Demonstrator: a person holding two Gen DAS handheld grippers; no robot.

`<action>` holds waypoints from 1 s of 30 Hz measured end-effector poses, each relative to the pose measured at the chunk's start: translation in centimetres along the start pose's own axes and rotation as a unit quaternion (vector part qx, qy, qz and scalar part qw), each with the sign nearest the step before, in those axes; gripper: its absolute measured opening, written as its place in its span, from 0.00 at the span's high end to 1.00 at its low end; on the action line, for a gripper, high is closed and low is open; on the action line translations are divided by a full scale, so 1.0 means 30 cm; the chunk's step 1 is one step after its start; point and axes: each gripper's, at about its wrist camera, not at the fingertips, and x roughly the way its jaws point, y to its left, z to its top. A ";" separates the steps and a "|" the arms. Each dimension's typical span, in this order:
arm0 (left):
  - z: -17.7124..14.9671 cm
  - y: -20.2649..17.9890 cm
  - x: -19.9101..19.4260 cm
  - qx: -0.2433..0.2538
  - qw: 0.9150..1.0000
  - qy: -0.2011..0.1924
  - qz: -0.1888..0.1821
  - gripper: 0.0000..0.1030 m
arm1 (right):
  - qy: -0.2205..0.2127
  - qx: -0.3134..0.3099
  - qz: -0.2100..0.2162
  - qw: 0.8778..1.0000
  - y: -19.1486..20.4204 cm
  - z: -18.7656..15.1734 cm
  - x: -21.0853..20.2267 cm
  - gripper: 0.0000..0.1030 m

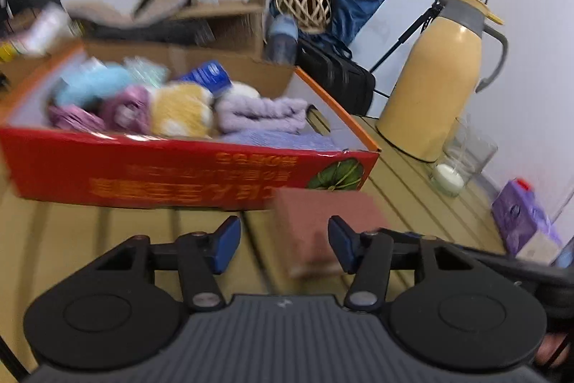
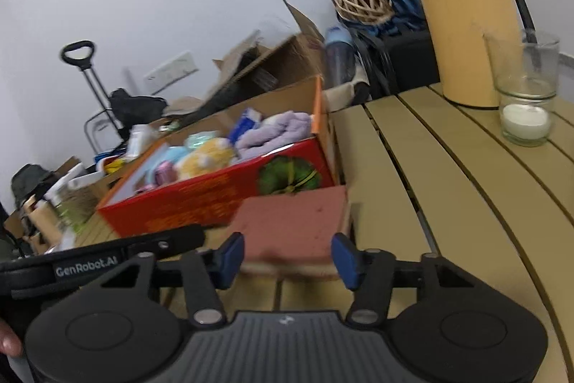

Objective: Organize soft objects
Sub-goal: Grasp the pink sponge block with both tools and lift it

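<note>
Left gripper (image 1: 283,241): lower centre of the left wrist view; blue pads apart, only the right pad at the edge of the sponge, the left pad clear of it
Right gripper (image 2: 287,255): lower centre of the right wrist view; pads apart, one on each side of the sponge's near end; whether they press on it cannot be told
Sponge (image 2: 294,225): reddish-brown slab with a pale underside, lying on the table just in front of the box's near right corner
Red box (image 1: 172,171): open cardboard box with yellow lettering, centre left of both views, resting on the table
Box contents: lilac towel (image 1: 262,113), yellow-and-white plush (image 1: 181,112), pink and light-blue soft items, blurred
Table (image 2: 448,185): tan slatted top
Thermos jug (image 1: 437,74): cream with grey collar, upright, right side of the left wrist view
Glass candle holder (image 2: 525,117): beside the jug's base, white wax inside
Background: brown cartons, wicker ball (image 1: 305,4), blue bag against a white wall
</note>
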 end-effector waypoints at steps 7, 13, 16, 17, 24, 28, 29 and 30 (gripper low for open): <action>0.001 0.051 0.088 -0.046 0.998 0.019 -0.043 0.58 | -0.005 0.004 0.006 1.000 -0.039 0.006 0.061 0.62; -0.014 0.035 0.058 -0.041 0.998 0.010 -0.037 0.61 | 0.005 0.015 0.029 0.999 -0.053 0.003 0.047 0.66; -0.038 -0.003 -0.020 -0.022 1.000 -0.001 -0.017 0.61 | 0.005 0.006 0.036 0.999 -0.020 -0.023 -0.002 0.67; -0.055 -0.018 -0.058 -0.013 1.000 -0.010 -0.012 0.61 | 0.000 0.001 0.038 0.999 -0.002 -0.036 -0.032 0.67; -0.212 -0.061 -0.382 0.005 0.998 -0.052 0.018 0.61 | -0.023 -0.054 0.061 0.996 0.168 -0.173 -0.268 0.67; -0.302 -0.054 -0.548 -0.010 0.997 -0.068 0.028 0.61 | -0.018 -0.065 0.082 0.994 0.248 -0.243 -0.380 0.67; -0.317 -0.055 -0.583 -0.015 0.997 -0.071 0.029 0.61 | -0.019 -0.067 0.086 0.994 0.265 -0.254 -0.398 0.67; -0.326 -0.060 -0.611 -0.015 0.997 -0.074 0.032 0.61 | -0.021 -0.068 0.089 0.993 0.279 -0.266 -0.421 0.67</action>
